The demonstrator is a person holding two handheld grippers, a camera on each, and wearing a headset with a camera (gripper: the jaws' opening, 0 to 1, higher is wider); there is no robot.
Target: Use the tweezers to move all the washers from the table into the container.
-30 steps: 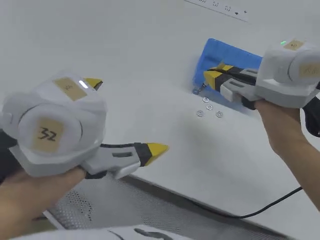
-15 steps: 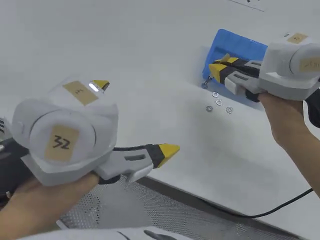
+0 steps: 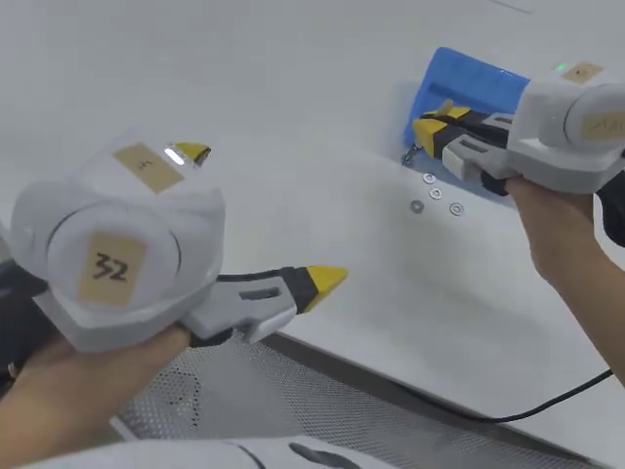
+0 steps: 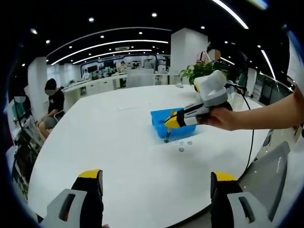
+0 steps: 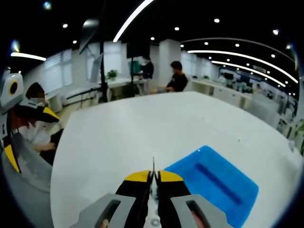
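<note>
left claw (image 4: 156, 176) wide apart | right claw (image 4: 170, 120) pinches tweezers (image 4: 166, 136) by blue container (image 4: 159, 124) | washers (image 4: 182, 145) beside

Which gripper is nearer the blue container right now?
Right. The right gripper hangs at the edge of the blue container; the left gripper is well away, by the front edge of the table.

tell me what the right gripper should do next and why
Probably dip the tweezers down to the nearest washer and pinch it. The right gripper is shut on the tweezers, whose tip hovers by the near corner of the blue container, and washers lie loose on the table just beside it.
</note>
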